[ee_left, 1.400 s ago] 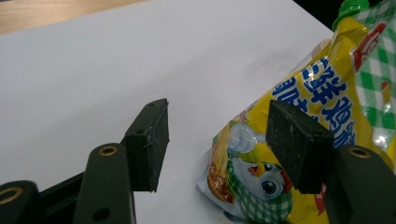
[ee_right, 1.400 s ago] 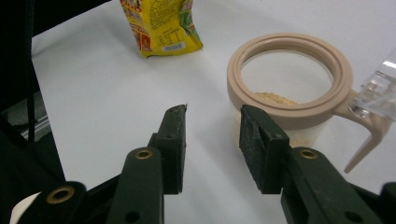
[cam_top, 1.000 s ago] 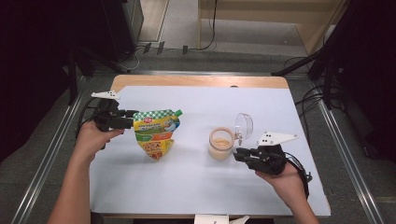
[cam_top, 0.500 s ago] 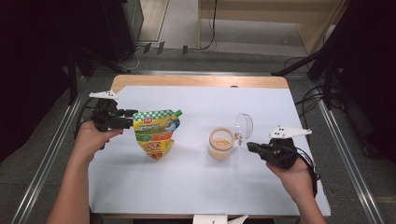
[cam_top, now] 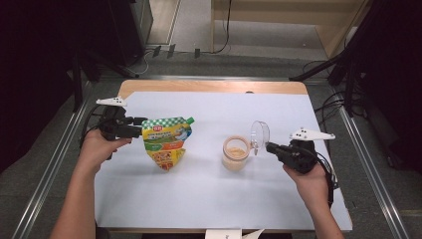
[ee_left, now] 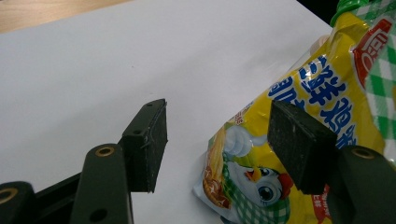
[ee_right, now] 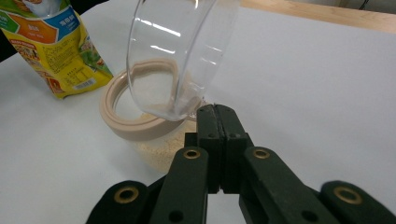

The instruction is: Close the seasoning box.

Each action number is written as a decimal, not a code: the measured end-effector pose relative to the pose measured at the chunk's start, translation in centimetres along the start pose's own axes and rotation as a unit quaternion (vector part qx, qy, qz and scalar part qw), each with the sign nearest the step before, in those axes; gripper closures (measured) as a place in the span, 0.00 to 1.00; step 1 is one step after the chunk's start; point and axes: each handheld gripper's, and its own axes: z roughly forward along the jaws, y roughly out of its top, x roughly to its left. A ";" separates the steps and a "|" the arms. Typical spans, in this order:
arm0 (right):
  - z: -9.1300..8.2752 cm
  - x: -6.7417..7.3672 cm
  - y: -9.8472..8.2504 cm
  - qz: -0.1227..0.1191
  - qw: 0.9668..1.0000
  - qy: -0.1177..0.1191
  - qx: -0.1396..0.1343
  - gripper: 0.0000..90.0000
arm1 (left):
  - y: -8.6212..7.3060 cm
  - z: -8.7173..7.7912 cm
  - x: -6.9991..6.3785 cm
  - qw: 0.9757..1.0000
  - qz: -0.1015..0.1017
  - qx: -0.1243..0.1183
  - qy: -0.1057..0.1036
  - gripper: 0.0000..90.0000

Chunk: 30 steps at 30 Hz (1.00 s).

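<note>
left gripper (cam_top: 135, 126), jaws spread, hovers at the left edge of a yellow pouch (cam_top: 166, 142) lying on the white table (cam_top: 199, 199); its edge sits btwn the pads w/o touching. right of centre stands a jar (cam_top: 235, 153) w/ clear lid (cam_top: 259, 136) flipped up. right gripper (cam_top: 269, 147), jaws pressed together, empty, sits just beside the lid.

We see a yellow and green stand-up pouch (cam_top: 166, 142) with a green cap at its top corner, upright on the white table cover, left of centre. To its right, well apart, stands a small clear jar (cam_top: 235, 153) with a beige rim, holding pale granules, its clear hinged lid (cam_top: 259, 135) tipped open and standing upright.
</note>
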 end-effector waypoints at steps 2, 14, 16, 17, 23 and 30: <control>0.0 0.1 0.1 -0.002 1.000 0.000 -0.002 1.00 | 0.0 0.0 0.0 1.000 -0.001 0.000 0.000 0.43; 0.2 1.0 0.3 -0.015 1.000 0.009 -0.013 1.00 | 0.0 0.0 0.0 1.000 0.000 0.003 0.002 0.43; 0.3 1.2 0.3 -0.015 1.000 0.013 -0.012 1.00 | 0.0 0.0 0.0 1.000 0.000 0.003 0.000 0.42; 0.4 1.3 0.3 -0.018 1.000 0.014 -0.013 1.00 | 0.0 0.0 0.0 1.000 0.000 0.003 0.000 0.42; 0.8 1.8 0.2 -0.023 0.999 0.023 -0.009 0.98 | -0.1 -0.1 0.0 1.000 0.000 0.003 0.001 0.42; 1.0 1.6 0.0 -0.022 0.999 0.024 -0.004 0.88 | -0.1 -0.1 0.1 1.000 -0.002 0.001 0.002 0.42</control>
